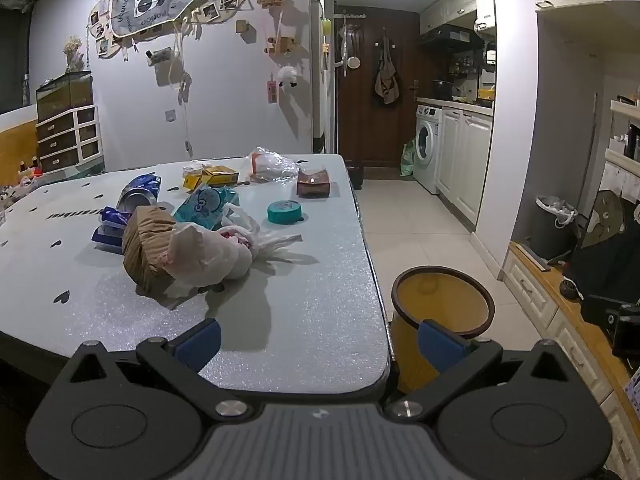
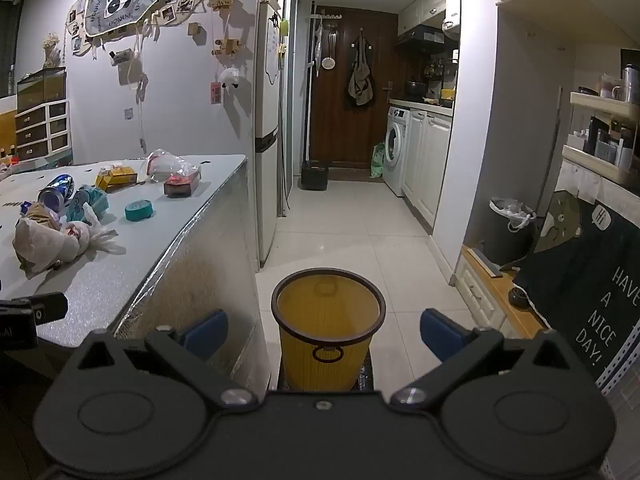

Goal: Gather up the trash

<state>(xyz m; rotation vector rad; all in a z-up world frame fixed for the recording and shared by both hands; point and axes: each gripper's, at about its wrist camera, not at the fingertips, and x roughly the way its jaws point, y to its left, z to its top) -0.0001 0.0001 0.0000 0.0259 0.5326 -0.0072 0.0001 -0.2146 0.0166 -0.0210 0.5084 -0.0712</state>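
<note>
Several pieces of trash lie scattered on the table, and both of your grippers hang with jaws spread wide and nothing between them: the left gripper over the table's near corner, the right gripper above the yellow bin on the floor beside the table. Nearest your left side sits a crumpled brown paper bag touching a knotted white plastic bag. Both will probably be light and soft, so they should crush under the pads; the plastic looks slippery, and its twisted tail is likely the surest place to pinch. Behind them a dented can lies on its side; it is stiffer and may roll, so close across its body. The teal round tin is low and flat, best taken across its rim. The clear wrapper at the far edge will probably collapse when squeezed.
</note>
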